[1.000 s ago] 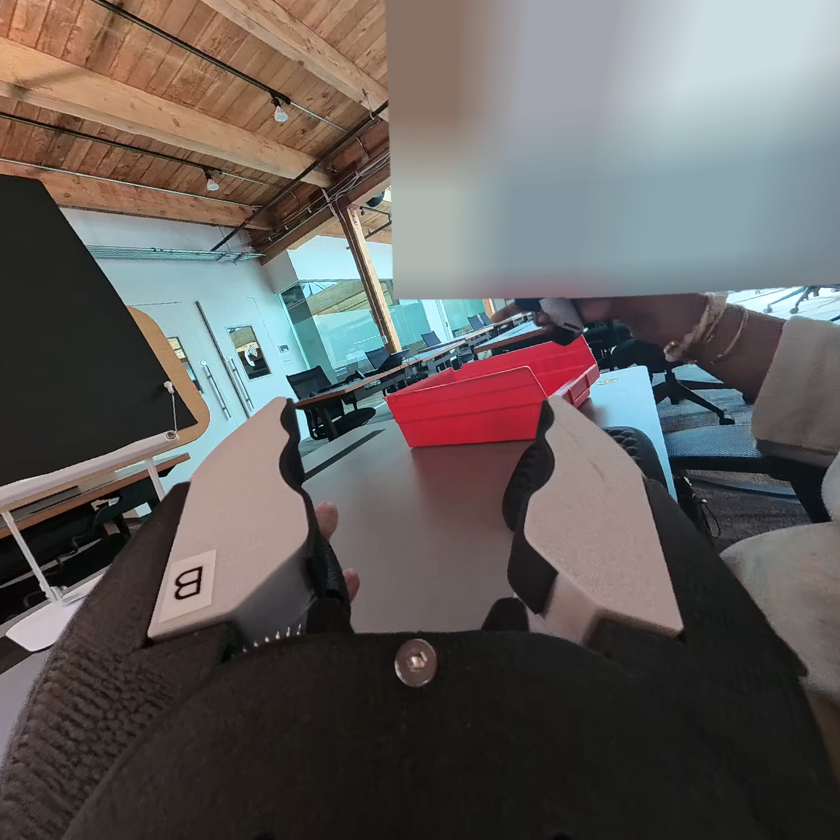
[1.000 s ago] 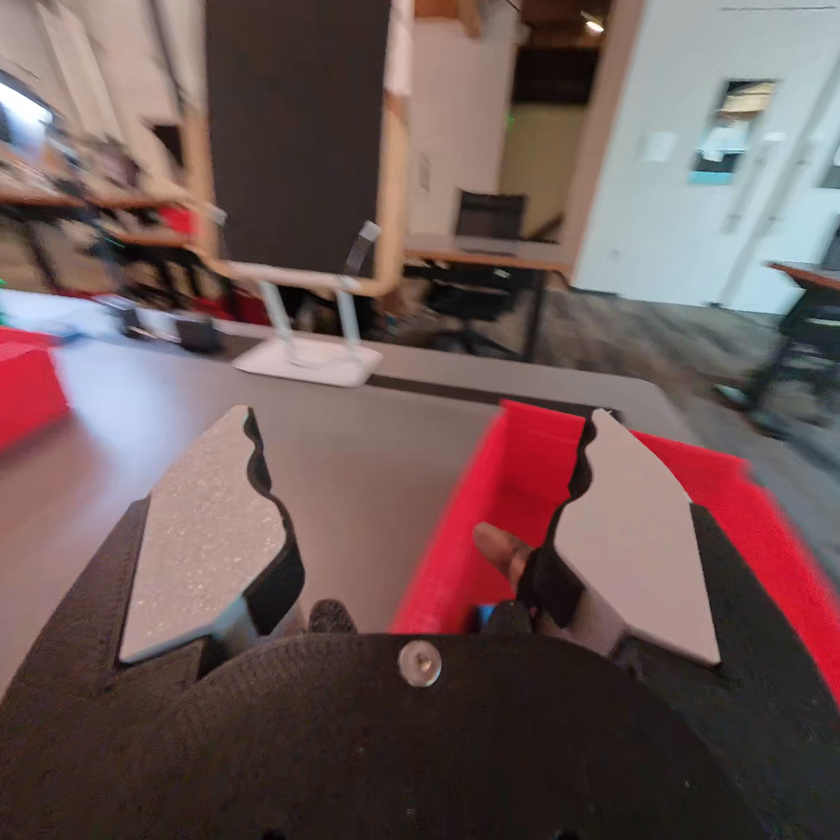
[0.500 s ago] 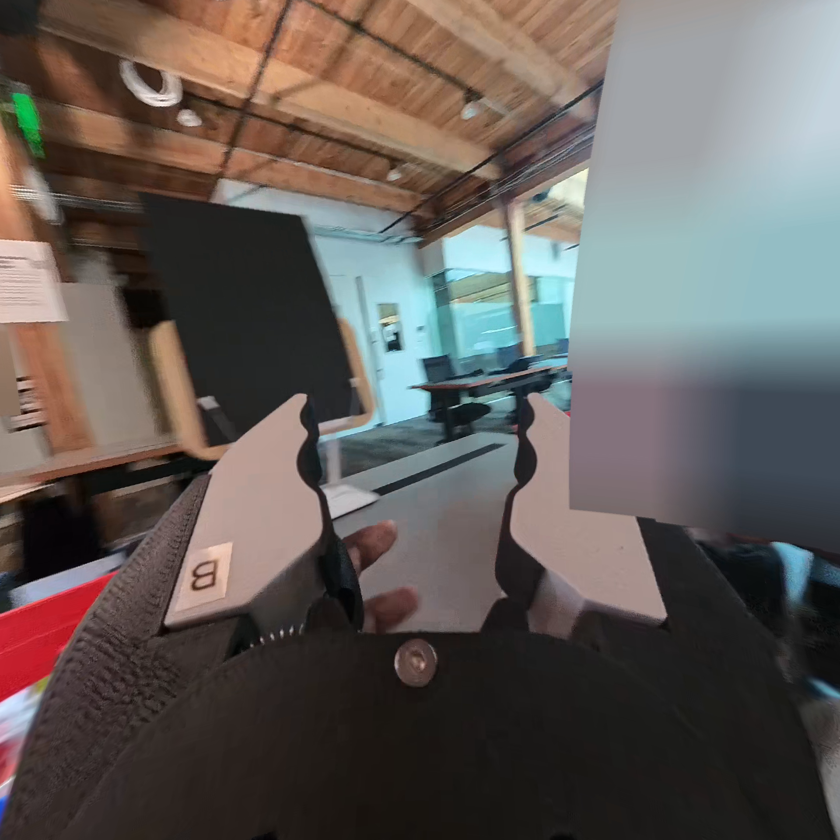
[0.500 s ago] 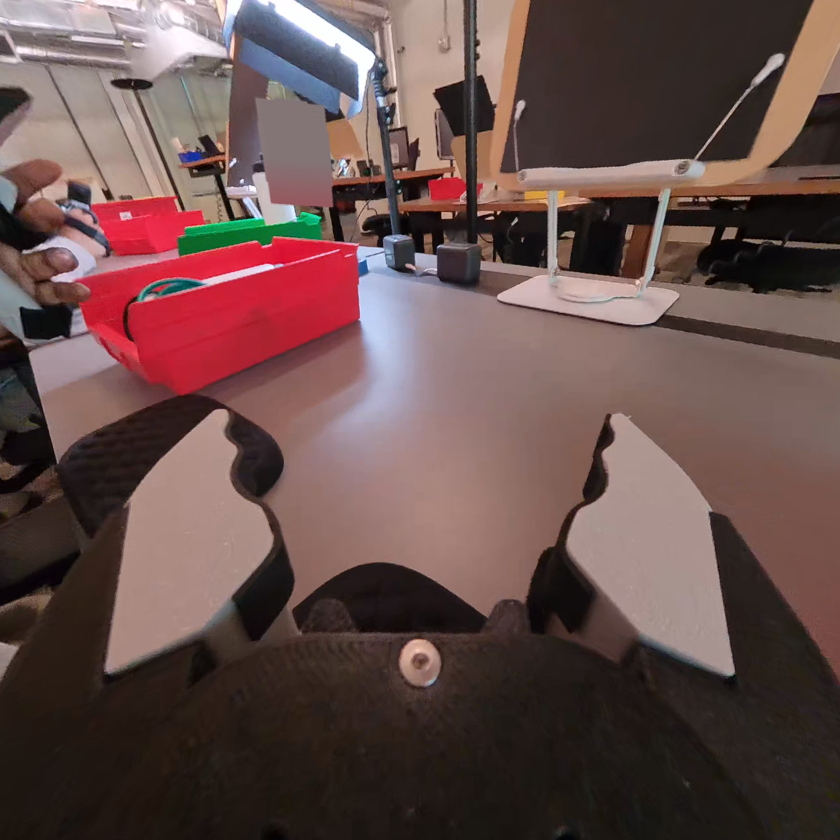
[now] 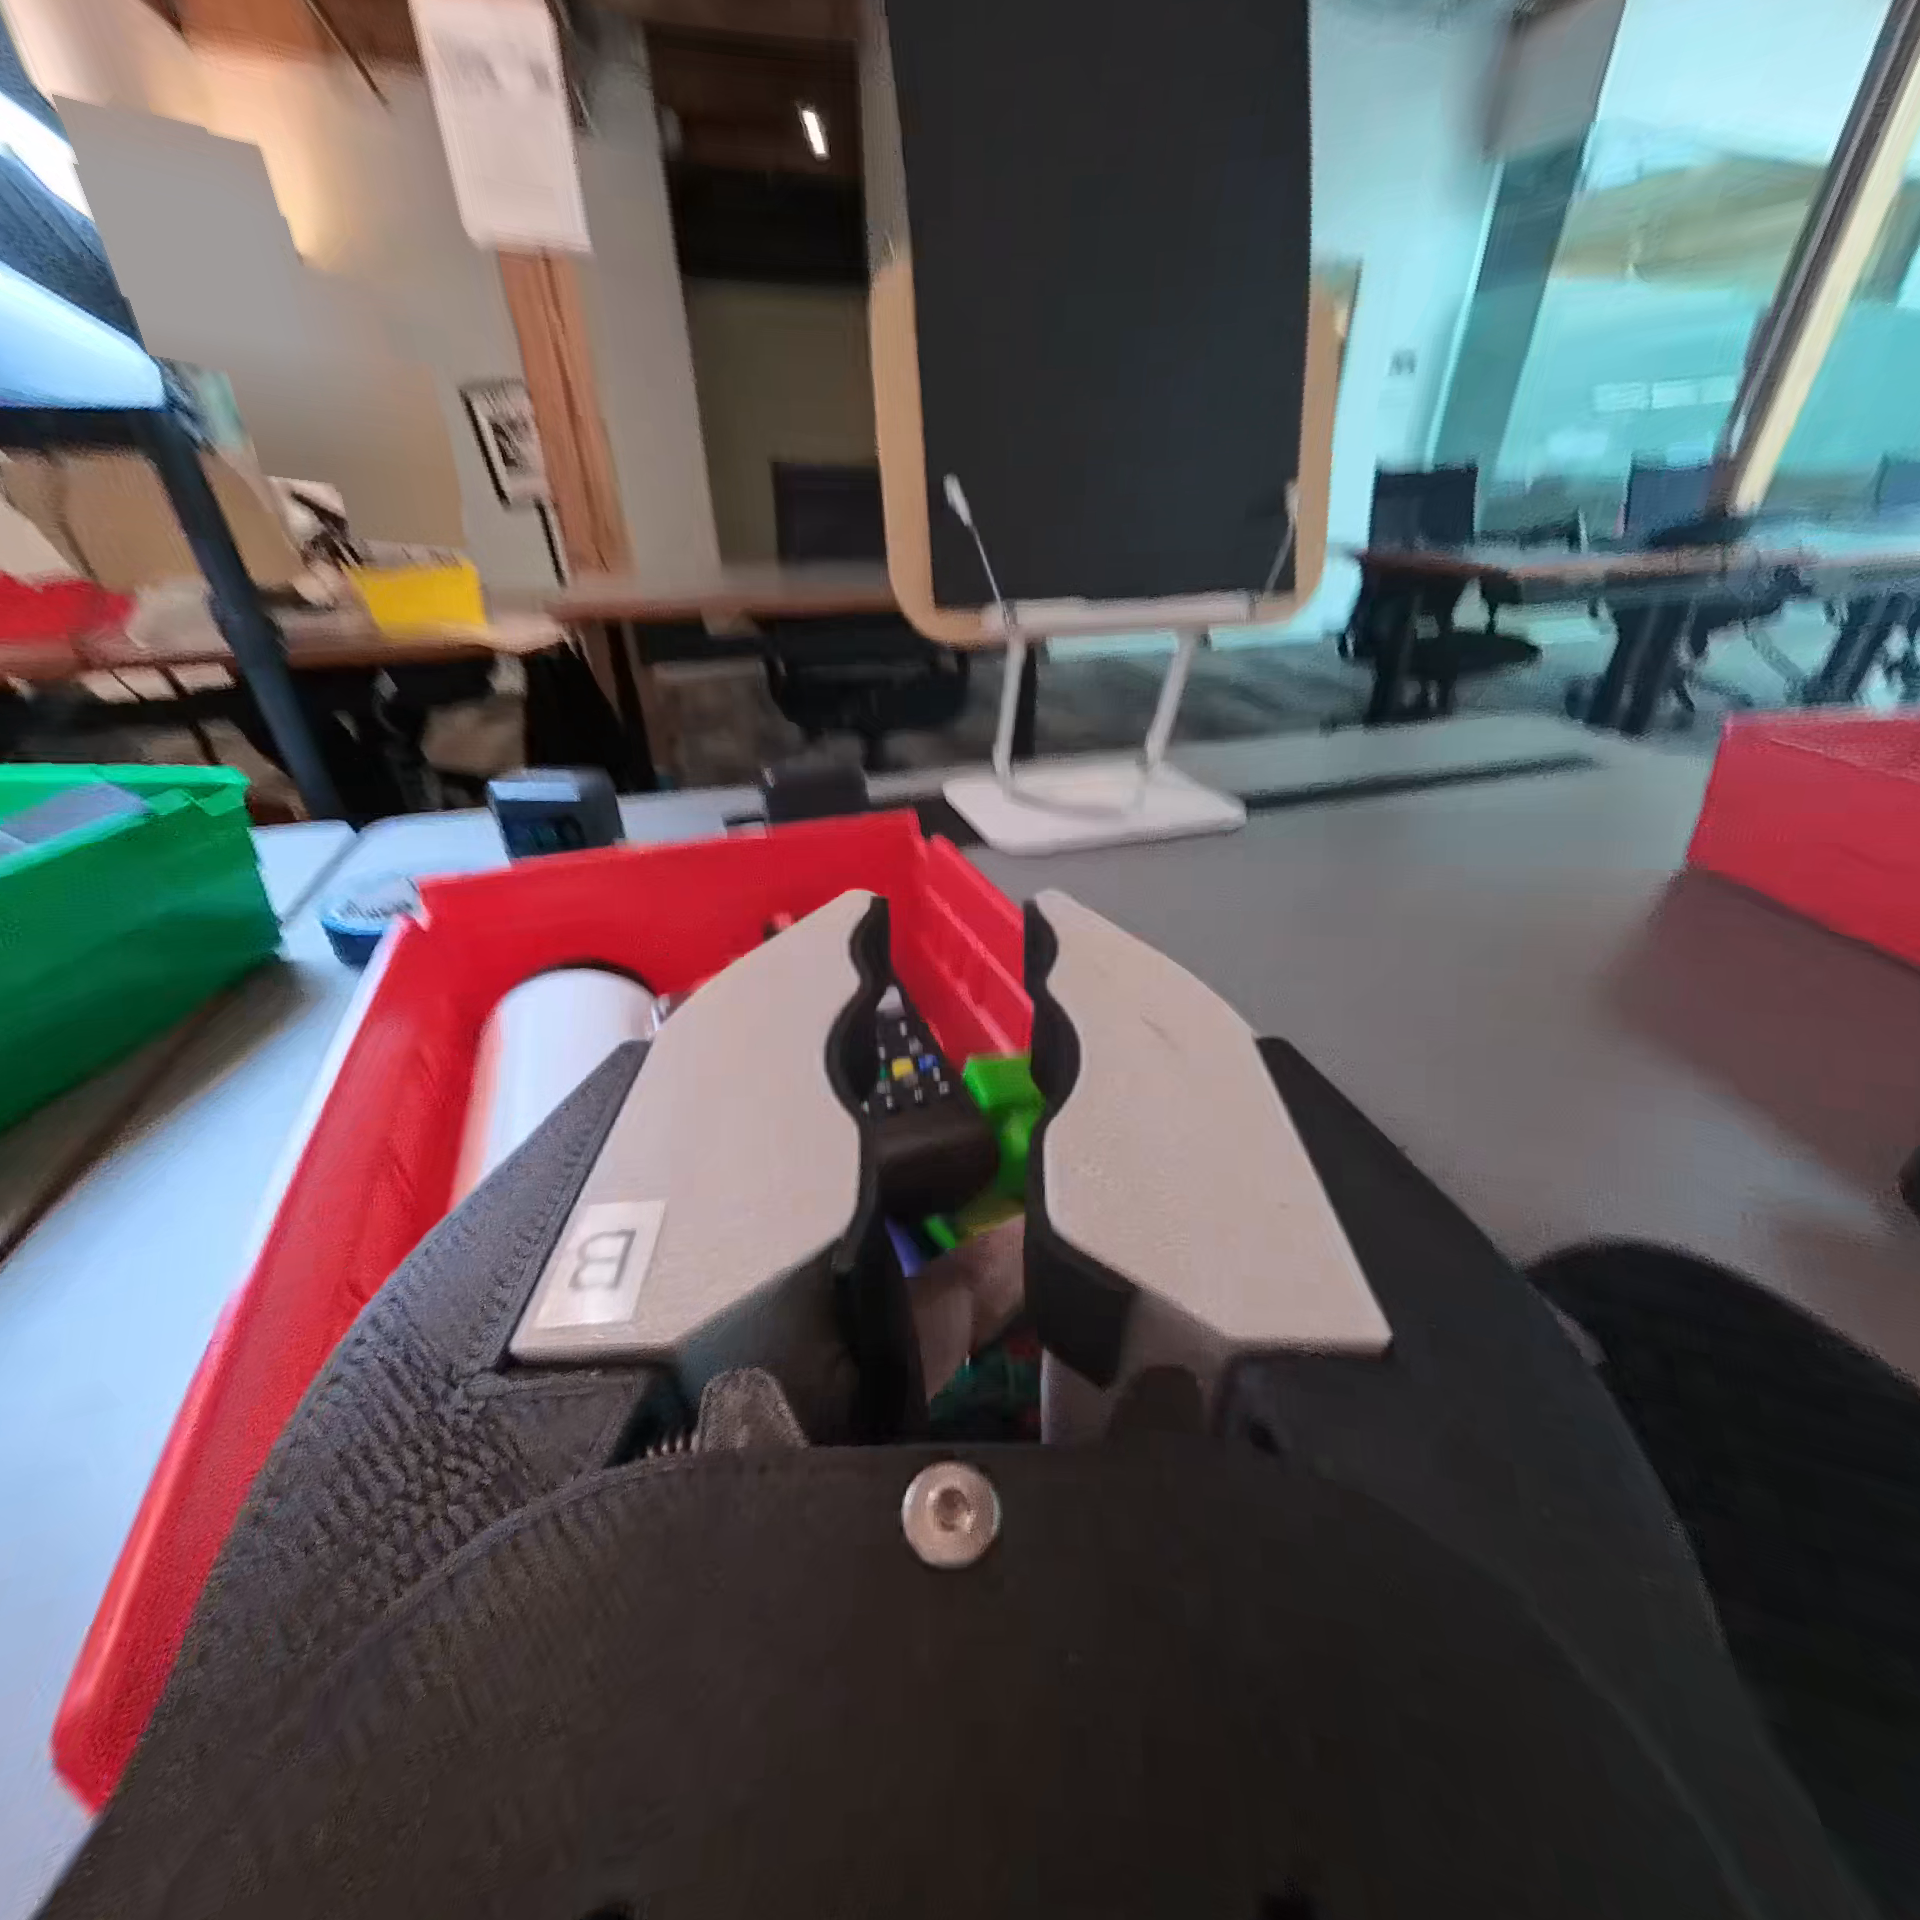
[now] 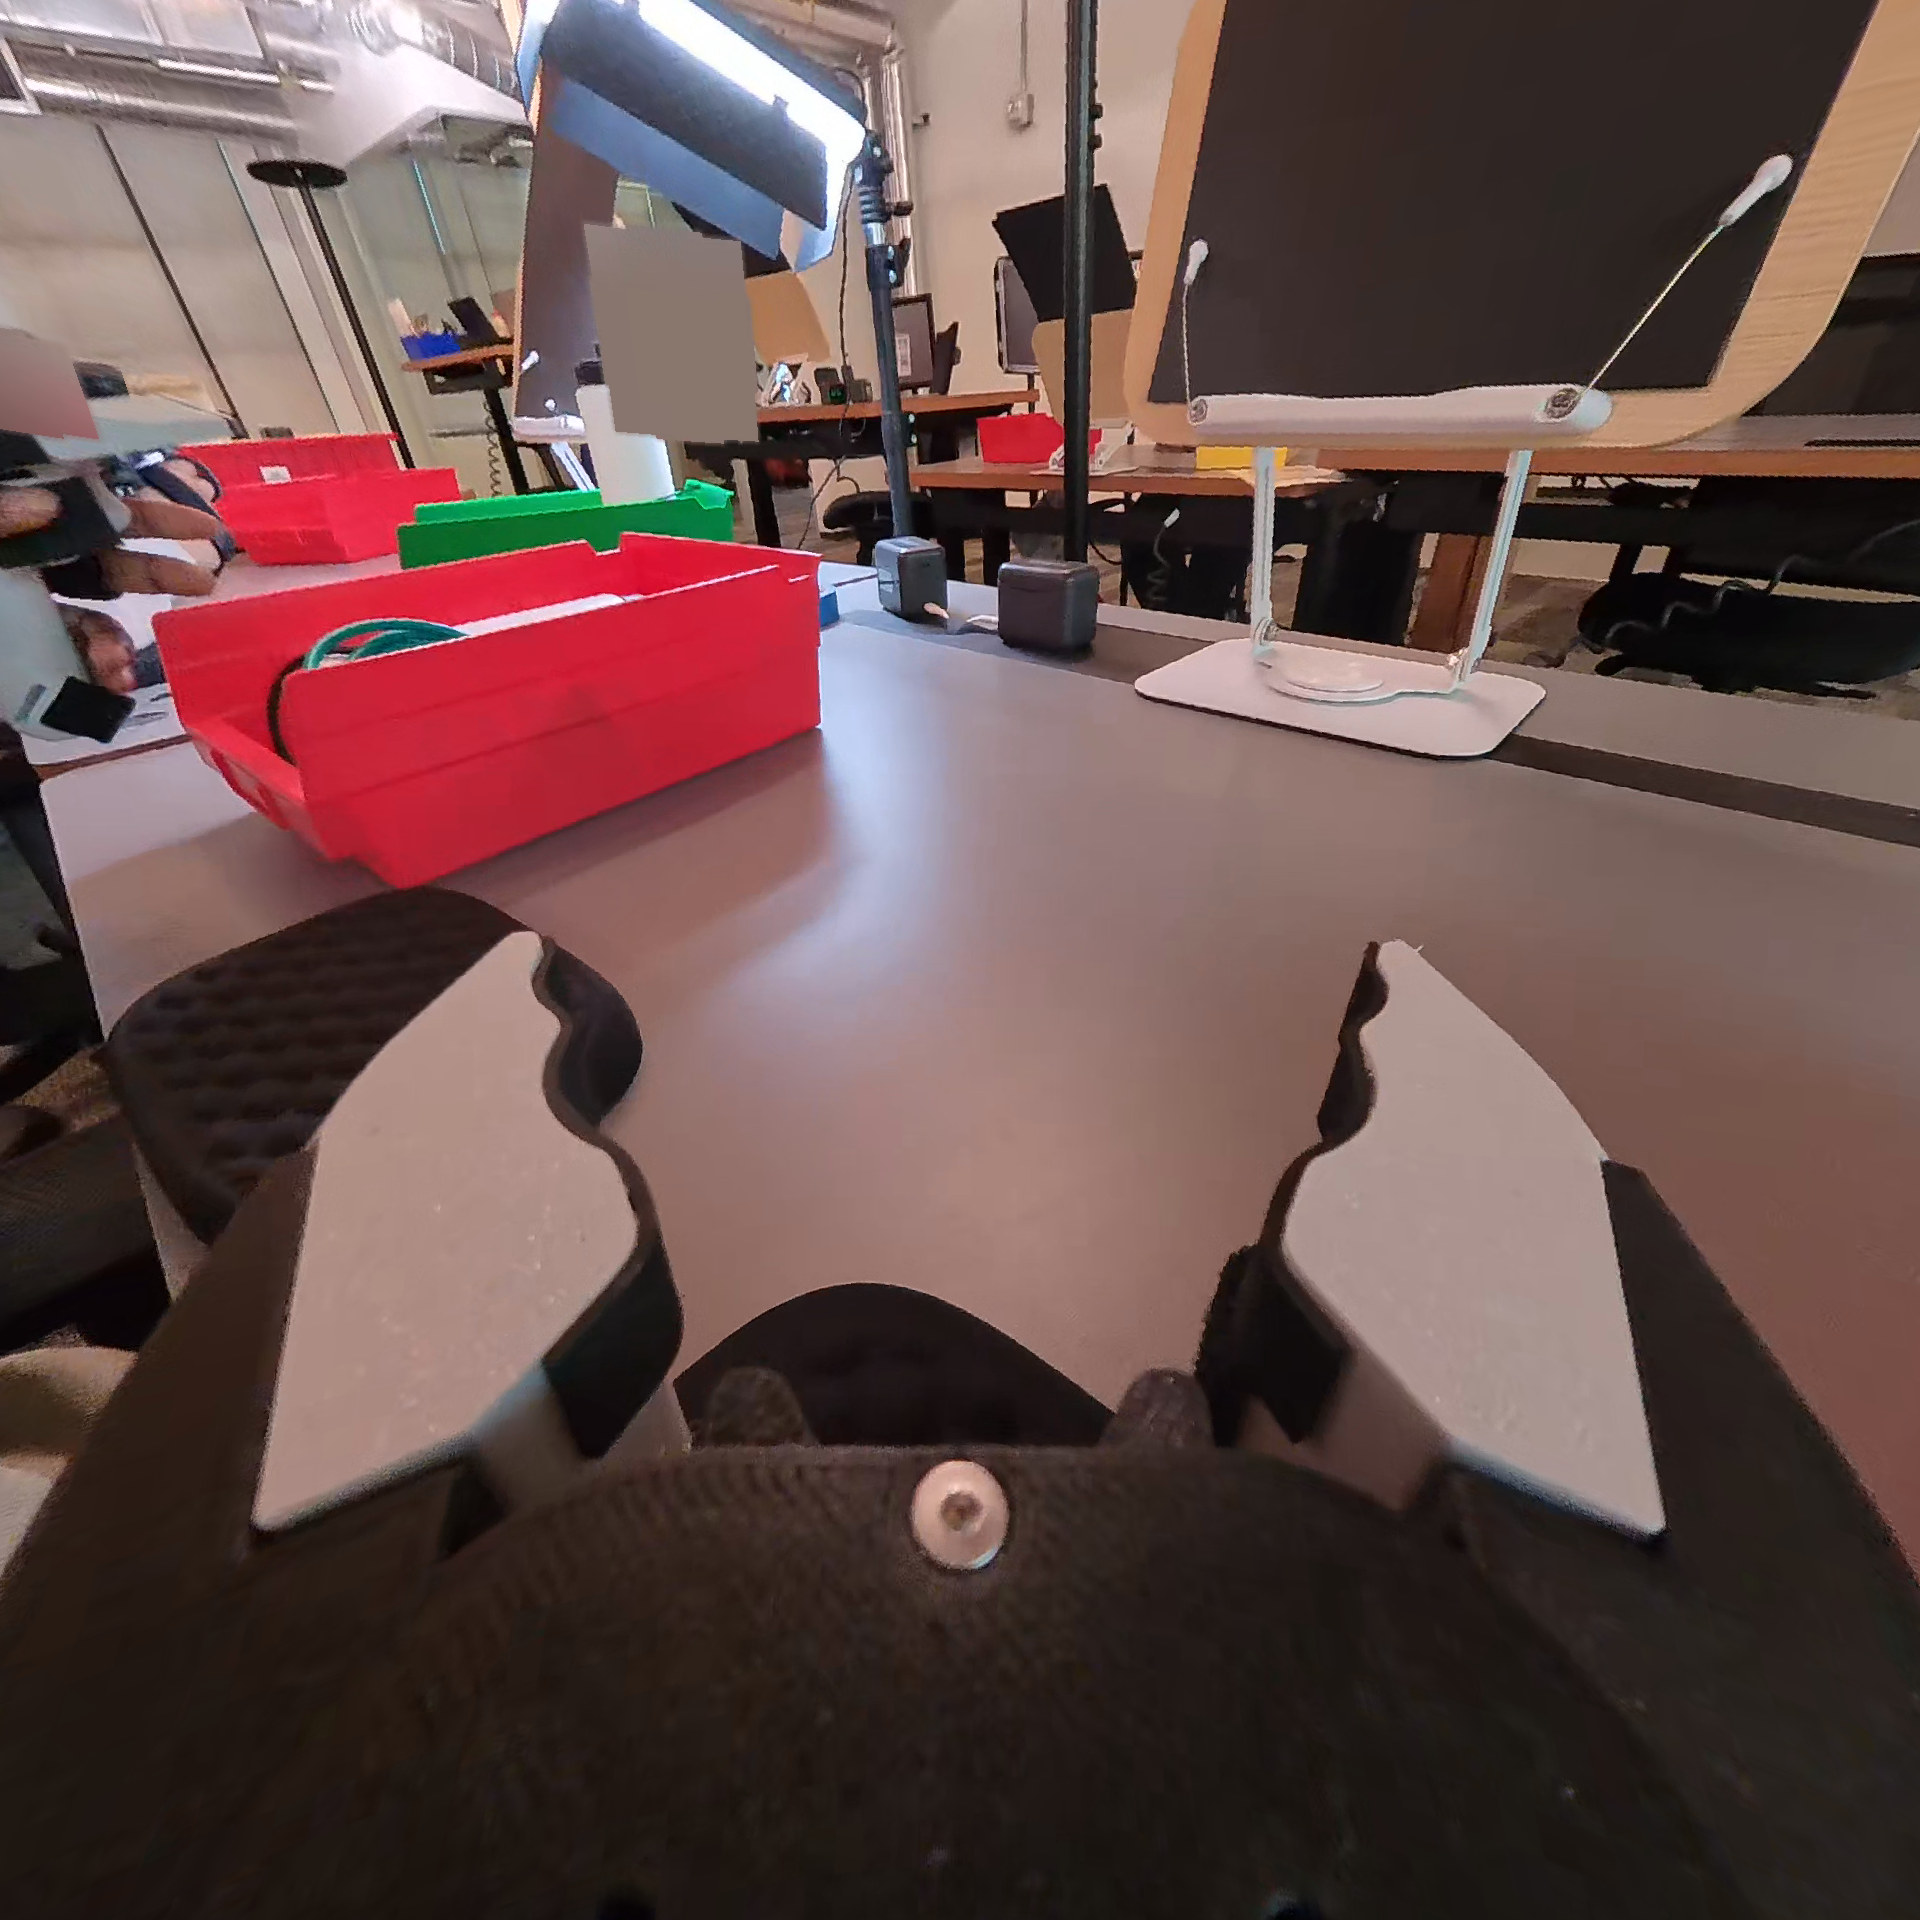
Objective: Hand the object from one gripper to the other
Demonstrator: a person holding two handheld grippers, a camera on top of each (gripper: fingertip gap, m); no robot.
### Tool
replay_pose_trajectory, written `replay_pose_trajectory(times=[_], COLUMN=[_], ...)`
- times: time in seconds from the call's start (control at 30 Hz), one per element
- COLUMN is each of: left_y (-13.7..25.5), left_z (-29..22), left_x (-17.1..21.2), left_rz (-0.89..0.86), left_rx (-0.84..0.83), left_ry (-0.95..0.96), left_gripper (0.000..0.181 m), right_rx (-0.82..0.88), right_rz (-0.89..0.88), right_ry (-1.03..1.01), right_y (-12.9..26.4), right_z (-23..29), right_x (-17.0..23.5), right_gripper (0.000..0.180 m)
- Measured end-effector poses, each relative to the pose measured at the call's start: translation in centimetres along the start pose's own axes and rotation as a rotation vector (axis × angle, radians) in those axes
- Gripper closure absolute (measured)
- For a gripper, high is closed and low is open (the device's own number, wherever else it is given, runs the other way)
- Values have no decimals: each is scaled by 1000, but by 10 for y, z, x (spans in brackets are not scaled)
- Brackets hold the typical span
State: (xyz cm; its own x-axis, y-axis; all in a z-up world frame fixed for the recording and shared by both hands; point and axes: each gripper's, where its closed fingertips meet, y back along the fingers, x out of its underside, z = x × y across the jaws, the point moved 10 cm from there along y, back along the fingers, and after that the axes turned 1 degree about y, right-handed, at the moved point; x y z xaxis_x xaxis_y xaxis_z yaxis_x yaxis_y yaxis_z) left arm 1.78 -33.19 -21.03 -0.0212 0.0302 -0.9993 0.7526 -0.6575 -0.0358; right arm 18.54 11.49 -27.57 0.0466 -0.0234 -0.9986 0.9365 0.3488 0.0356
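Over the left red bin (image 5: 665,914), left hand-held gripper (image 5: 956,925) has its jaws narrowed to a slim gap, with a black remote-like object (image 5: 920,1101) between them. Can't tell whether the pads actually bite it or just bracket it. A green block (image 5: 1003,1091) sits just beside the remote on the right, a white cylinder (image 5: 551,1060) further left in the same bin, and what looks like green cable underneath. Right hand-held gripper (image 6: 956,945) hangs low over bare counter (image 6: 1039,883), jaws spread wide, nothing in them, well apart from the bin (image 6: 540,686). A second red bin (image 5: 1829,821) shows at the far right of the left view, a green bin (image 5: 114,904) off to the left. My read: pick step, handover not started. Next move calls for a confirmed squeeze on the remote, a straight lift clear of the bin wall and the green block, then bringing it out over the open counter so the right jaws can close on the free end.
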Motion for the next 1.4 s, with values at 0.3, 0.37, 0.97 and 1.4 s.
replay_pose_trajectory(times=[0.3, 0.37, 0.97, 1.4], left_y=[-54, -67, -92, -54], left_z=[-3, -4, 12, -7], left_x=[14, 23, 52, 23], left_rz=[665, 774, 850, 509], left_rx=[87, 84, -44, -96], left_ry=[-214, -264, -317, -412], left_gripper=[104, 104, 130, 138], right_rx=[26, 35, 47, 47], right_rz=[-22, -17, -40, -48], right_ry=[-67, -59, -70, -94], right_y=[2, 2, 4, 5], right_z=[-6, -6, -7, -9], right_x=[0, 0, 1, 1], right_gripper=[52, 54, 65, 70])
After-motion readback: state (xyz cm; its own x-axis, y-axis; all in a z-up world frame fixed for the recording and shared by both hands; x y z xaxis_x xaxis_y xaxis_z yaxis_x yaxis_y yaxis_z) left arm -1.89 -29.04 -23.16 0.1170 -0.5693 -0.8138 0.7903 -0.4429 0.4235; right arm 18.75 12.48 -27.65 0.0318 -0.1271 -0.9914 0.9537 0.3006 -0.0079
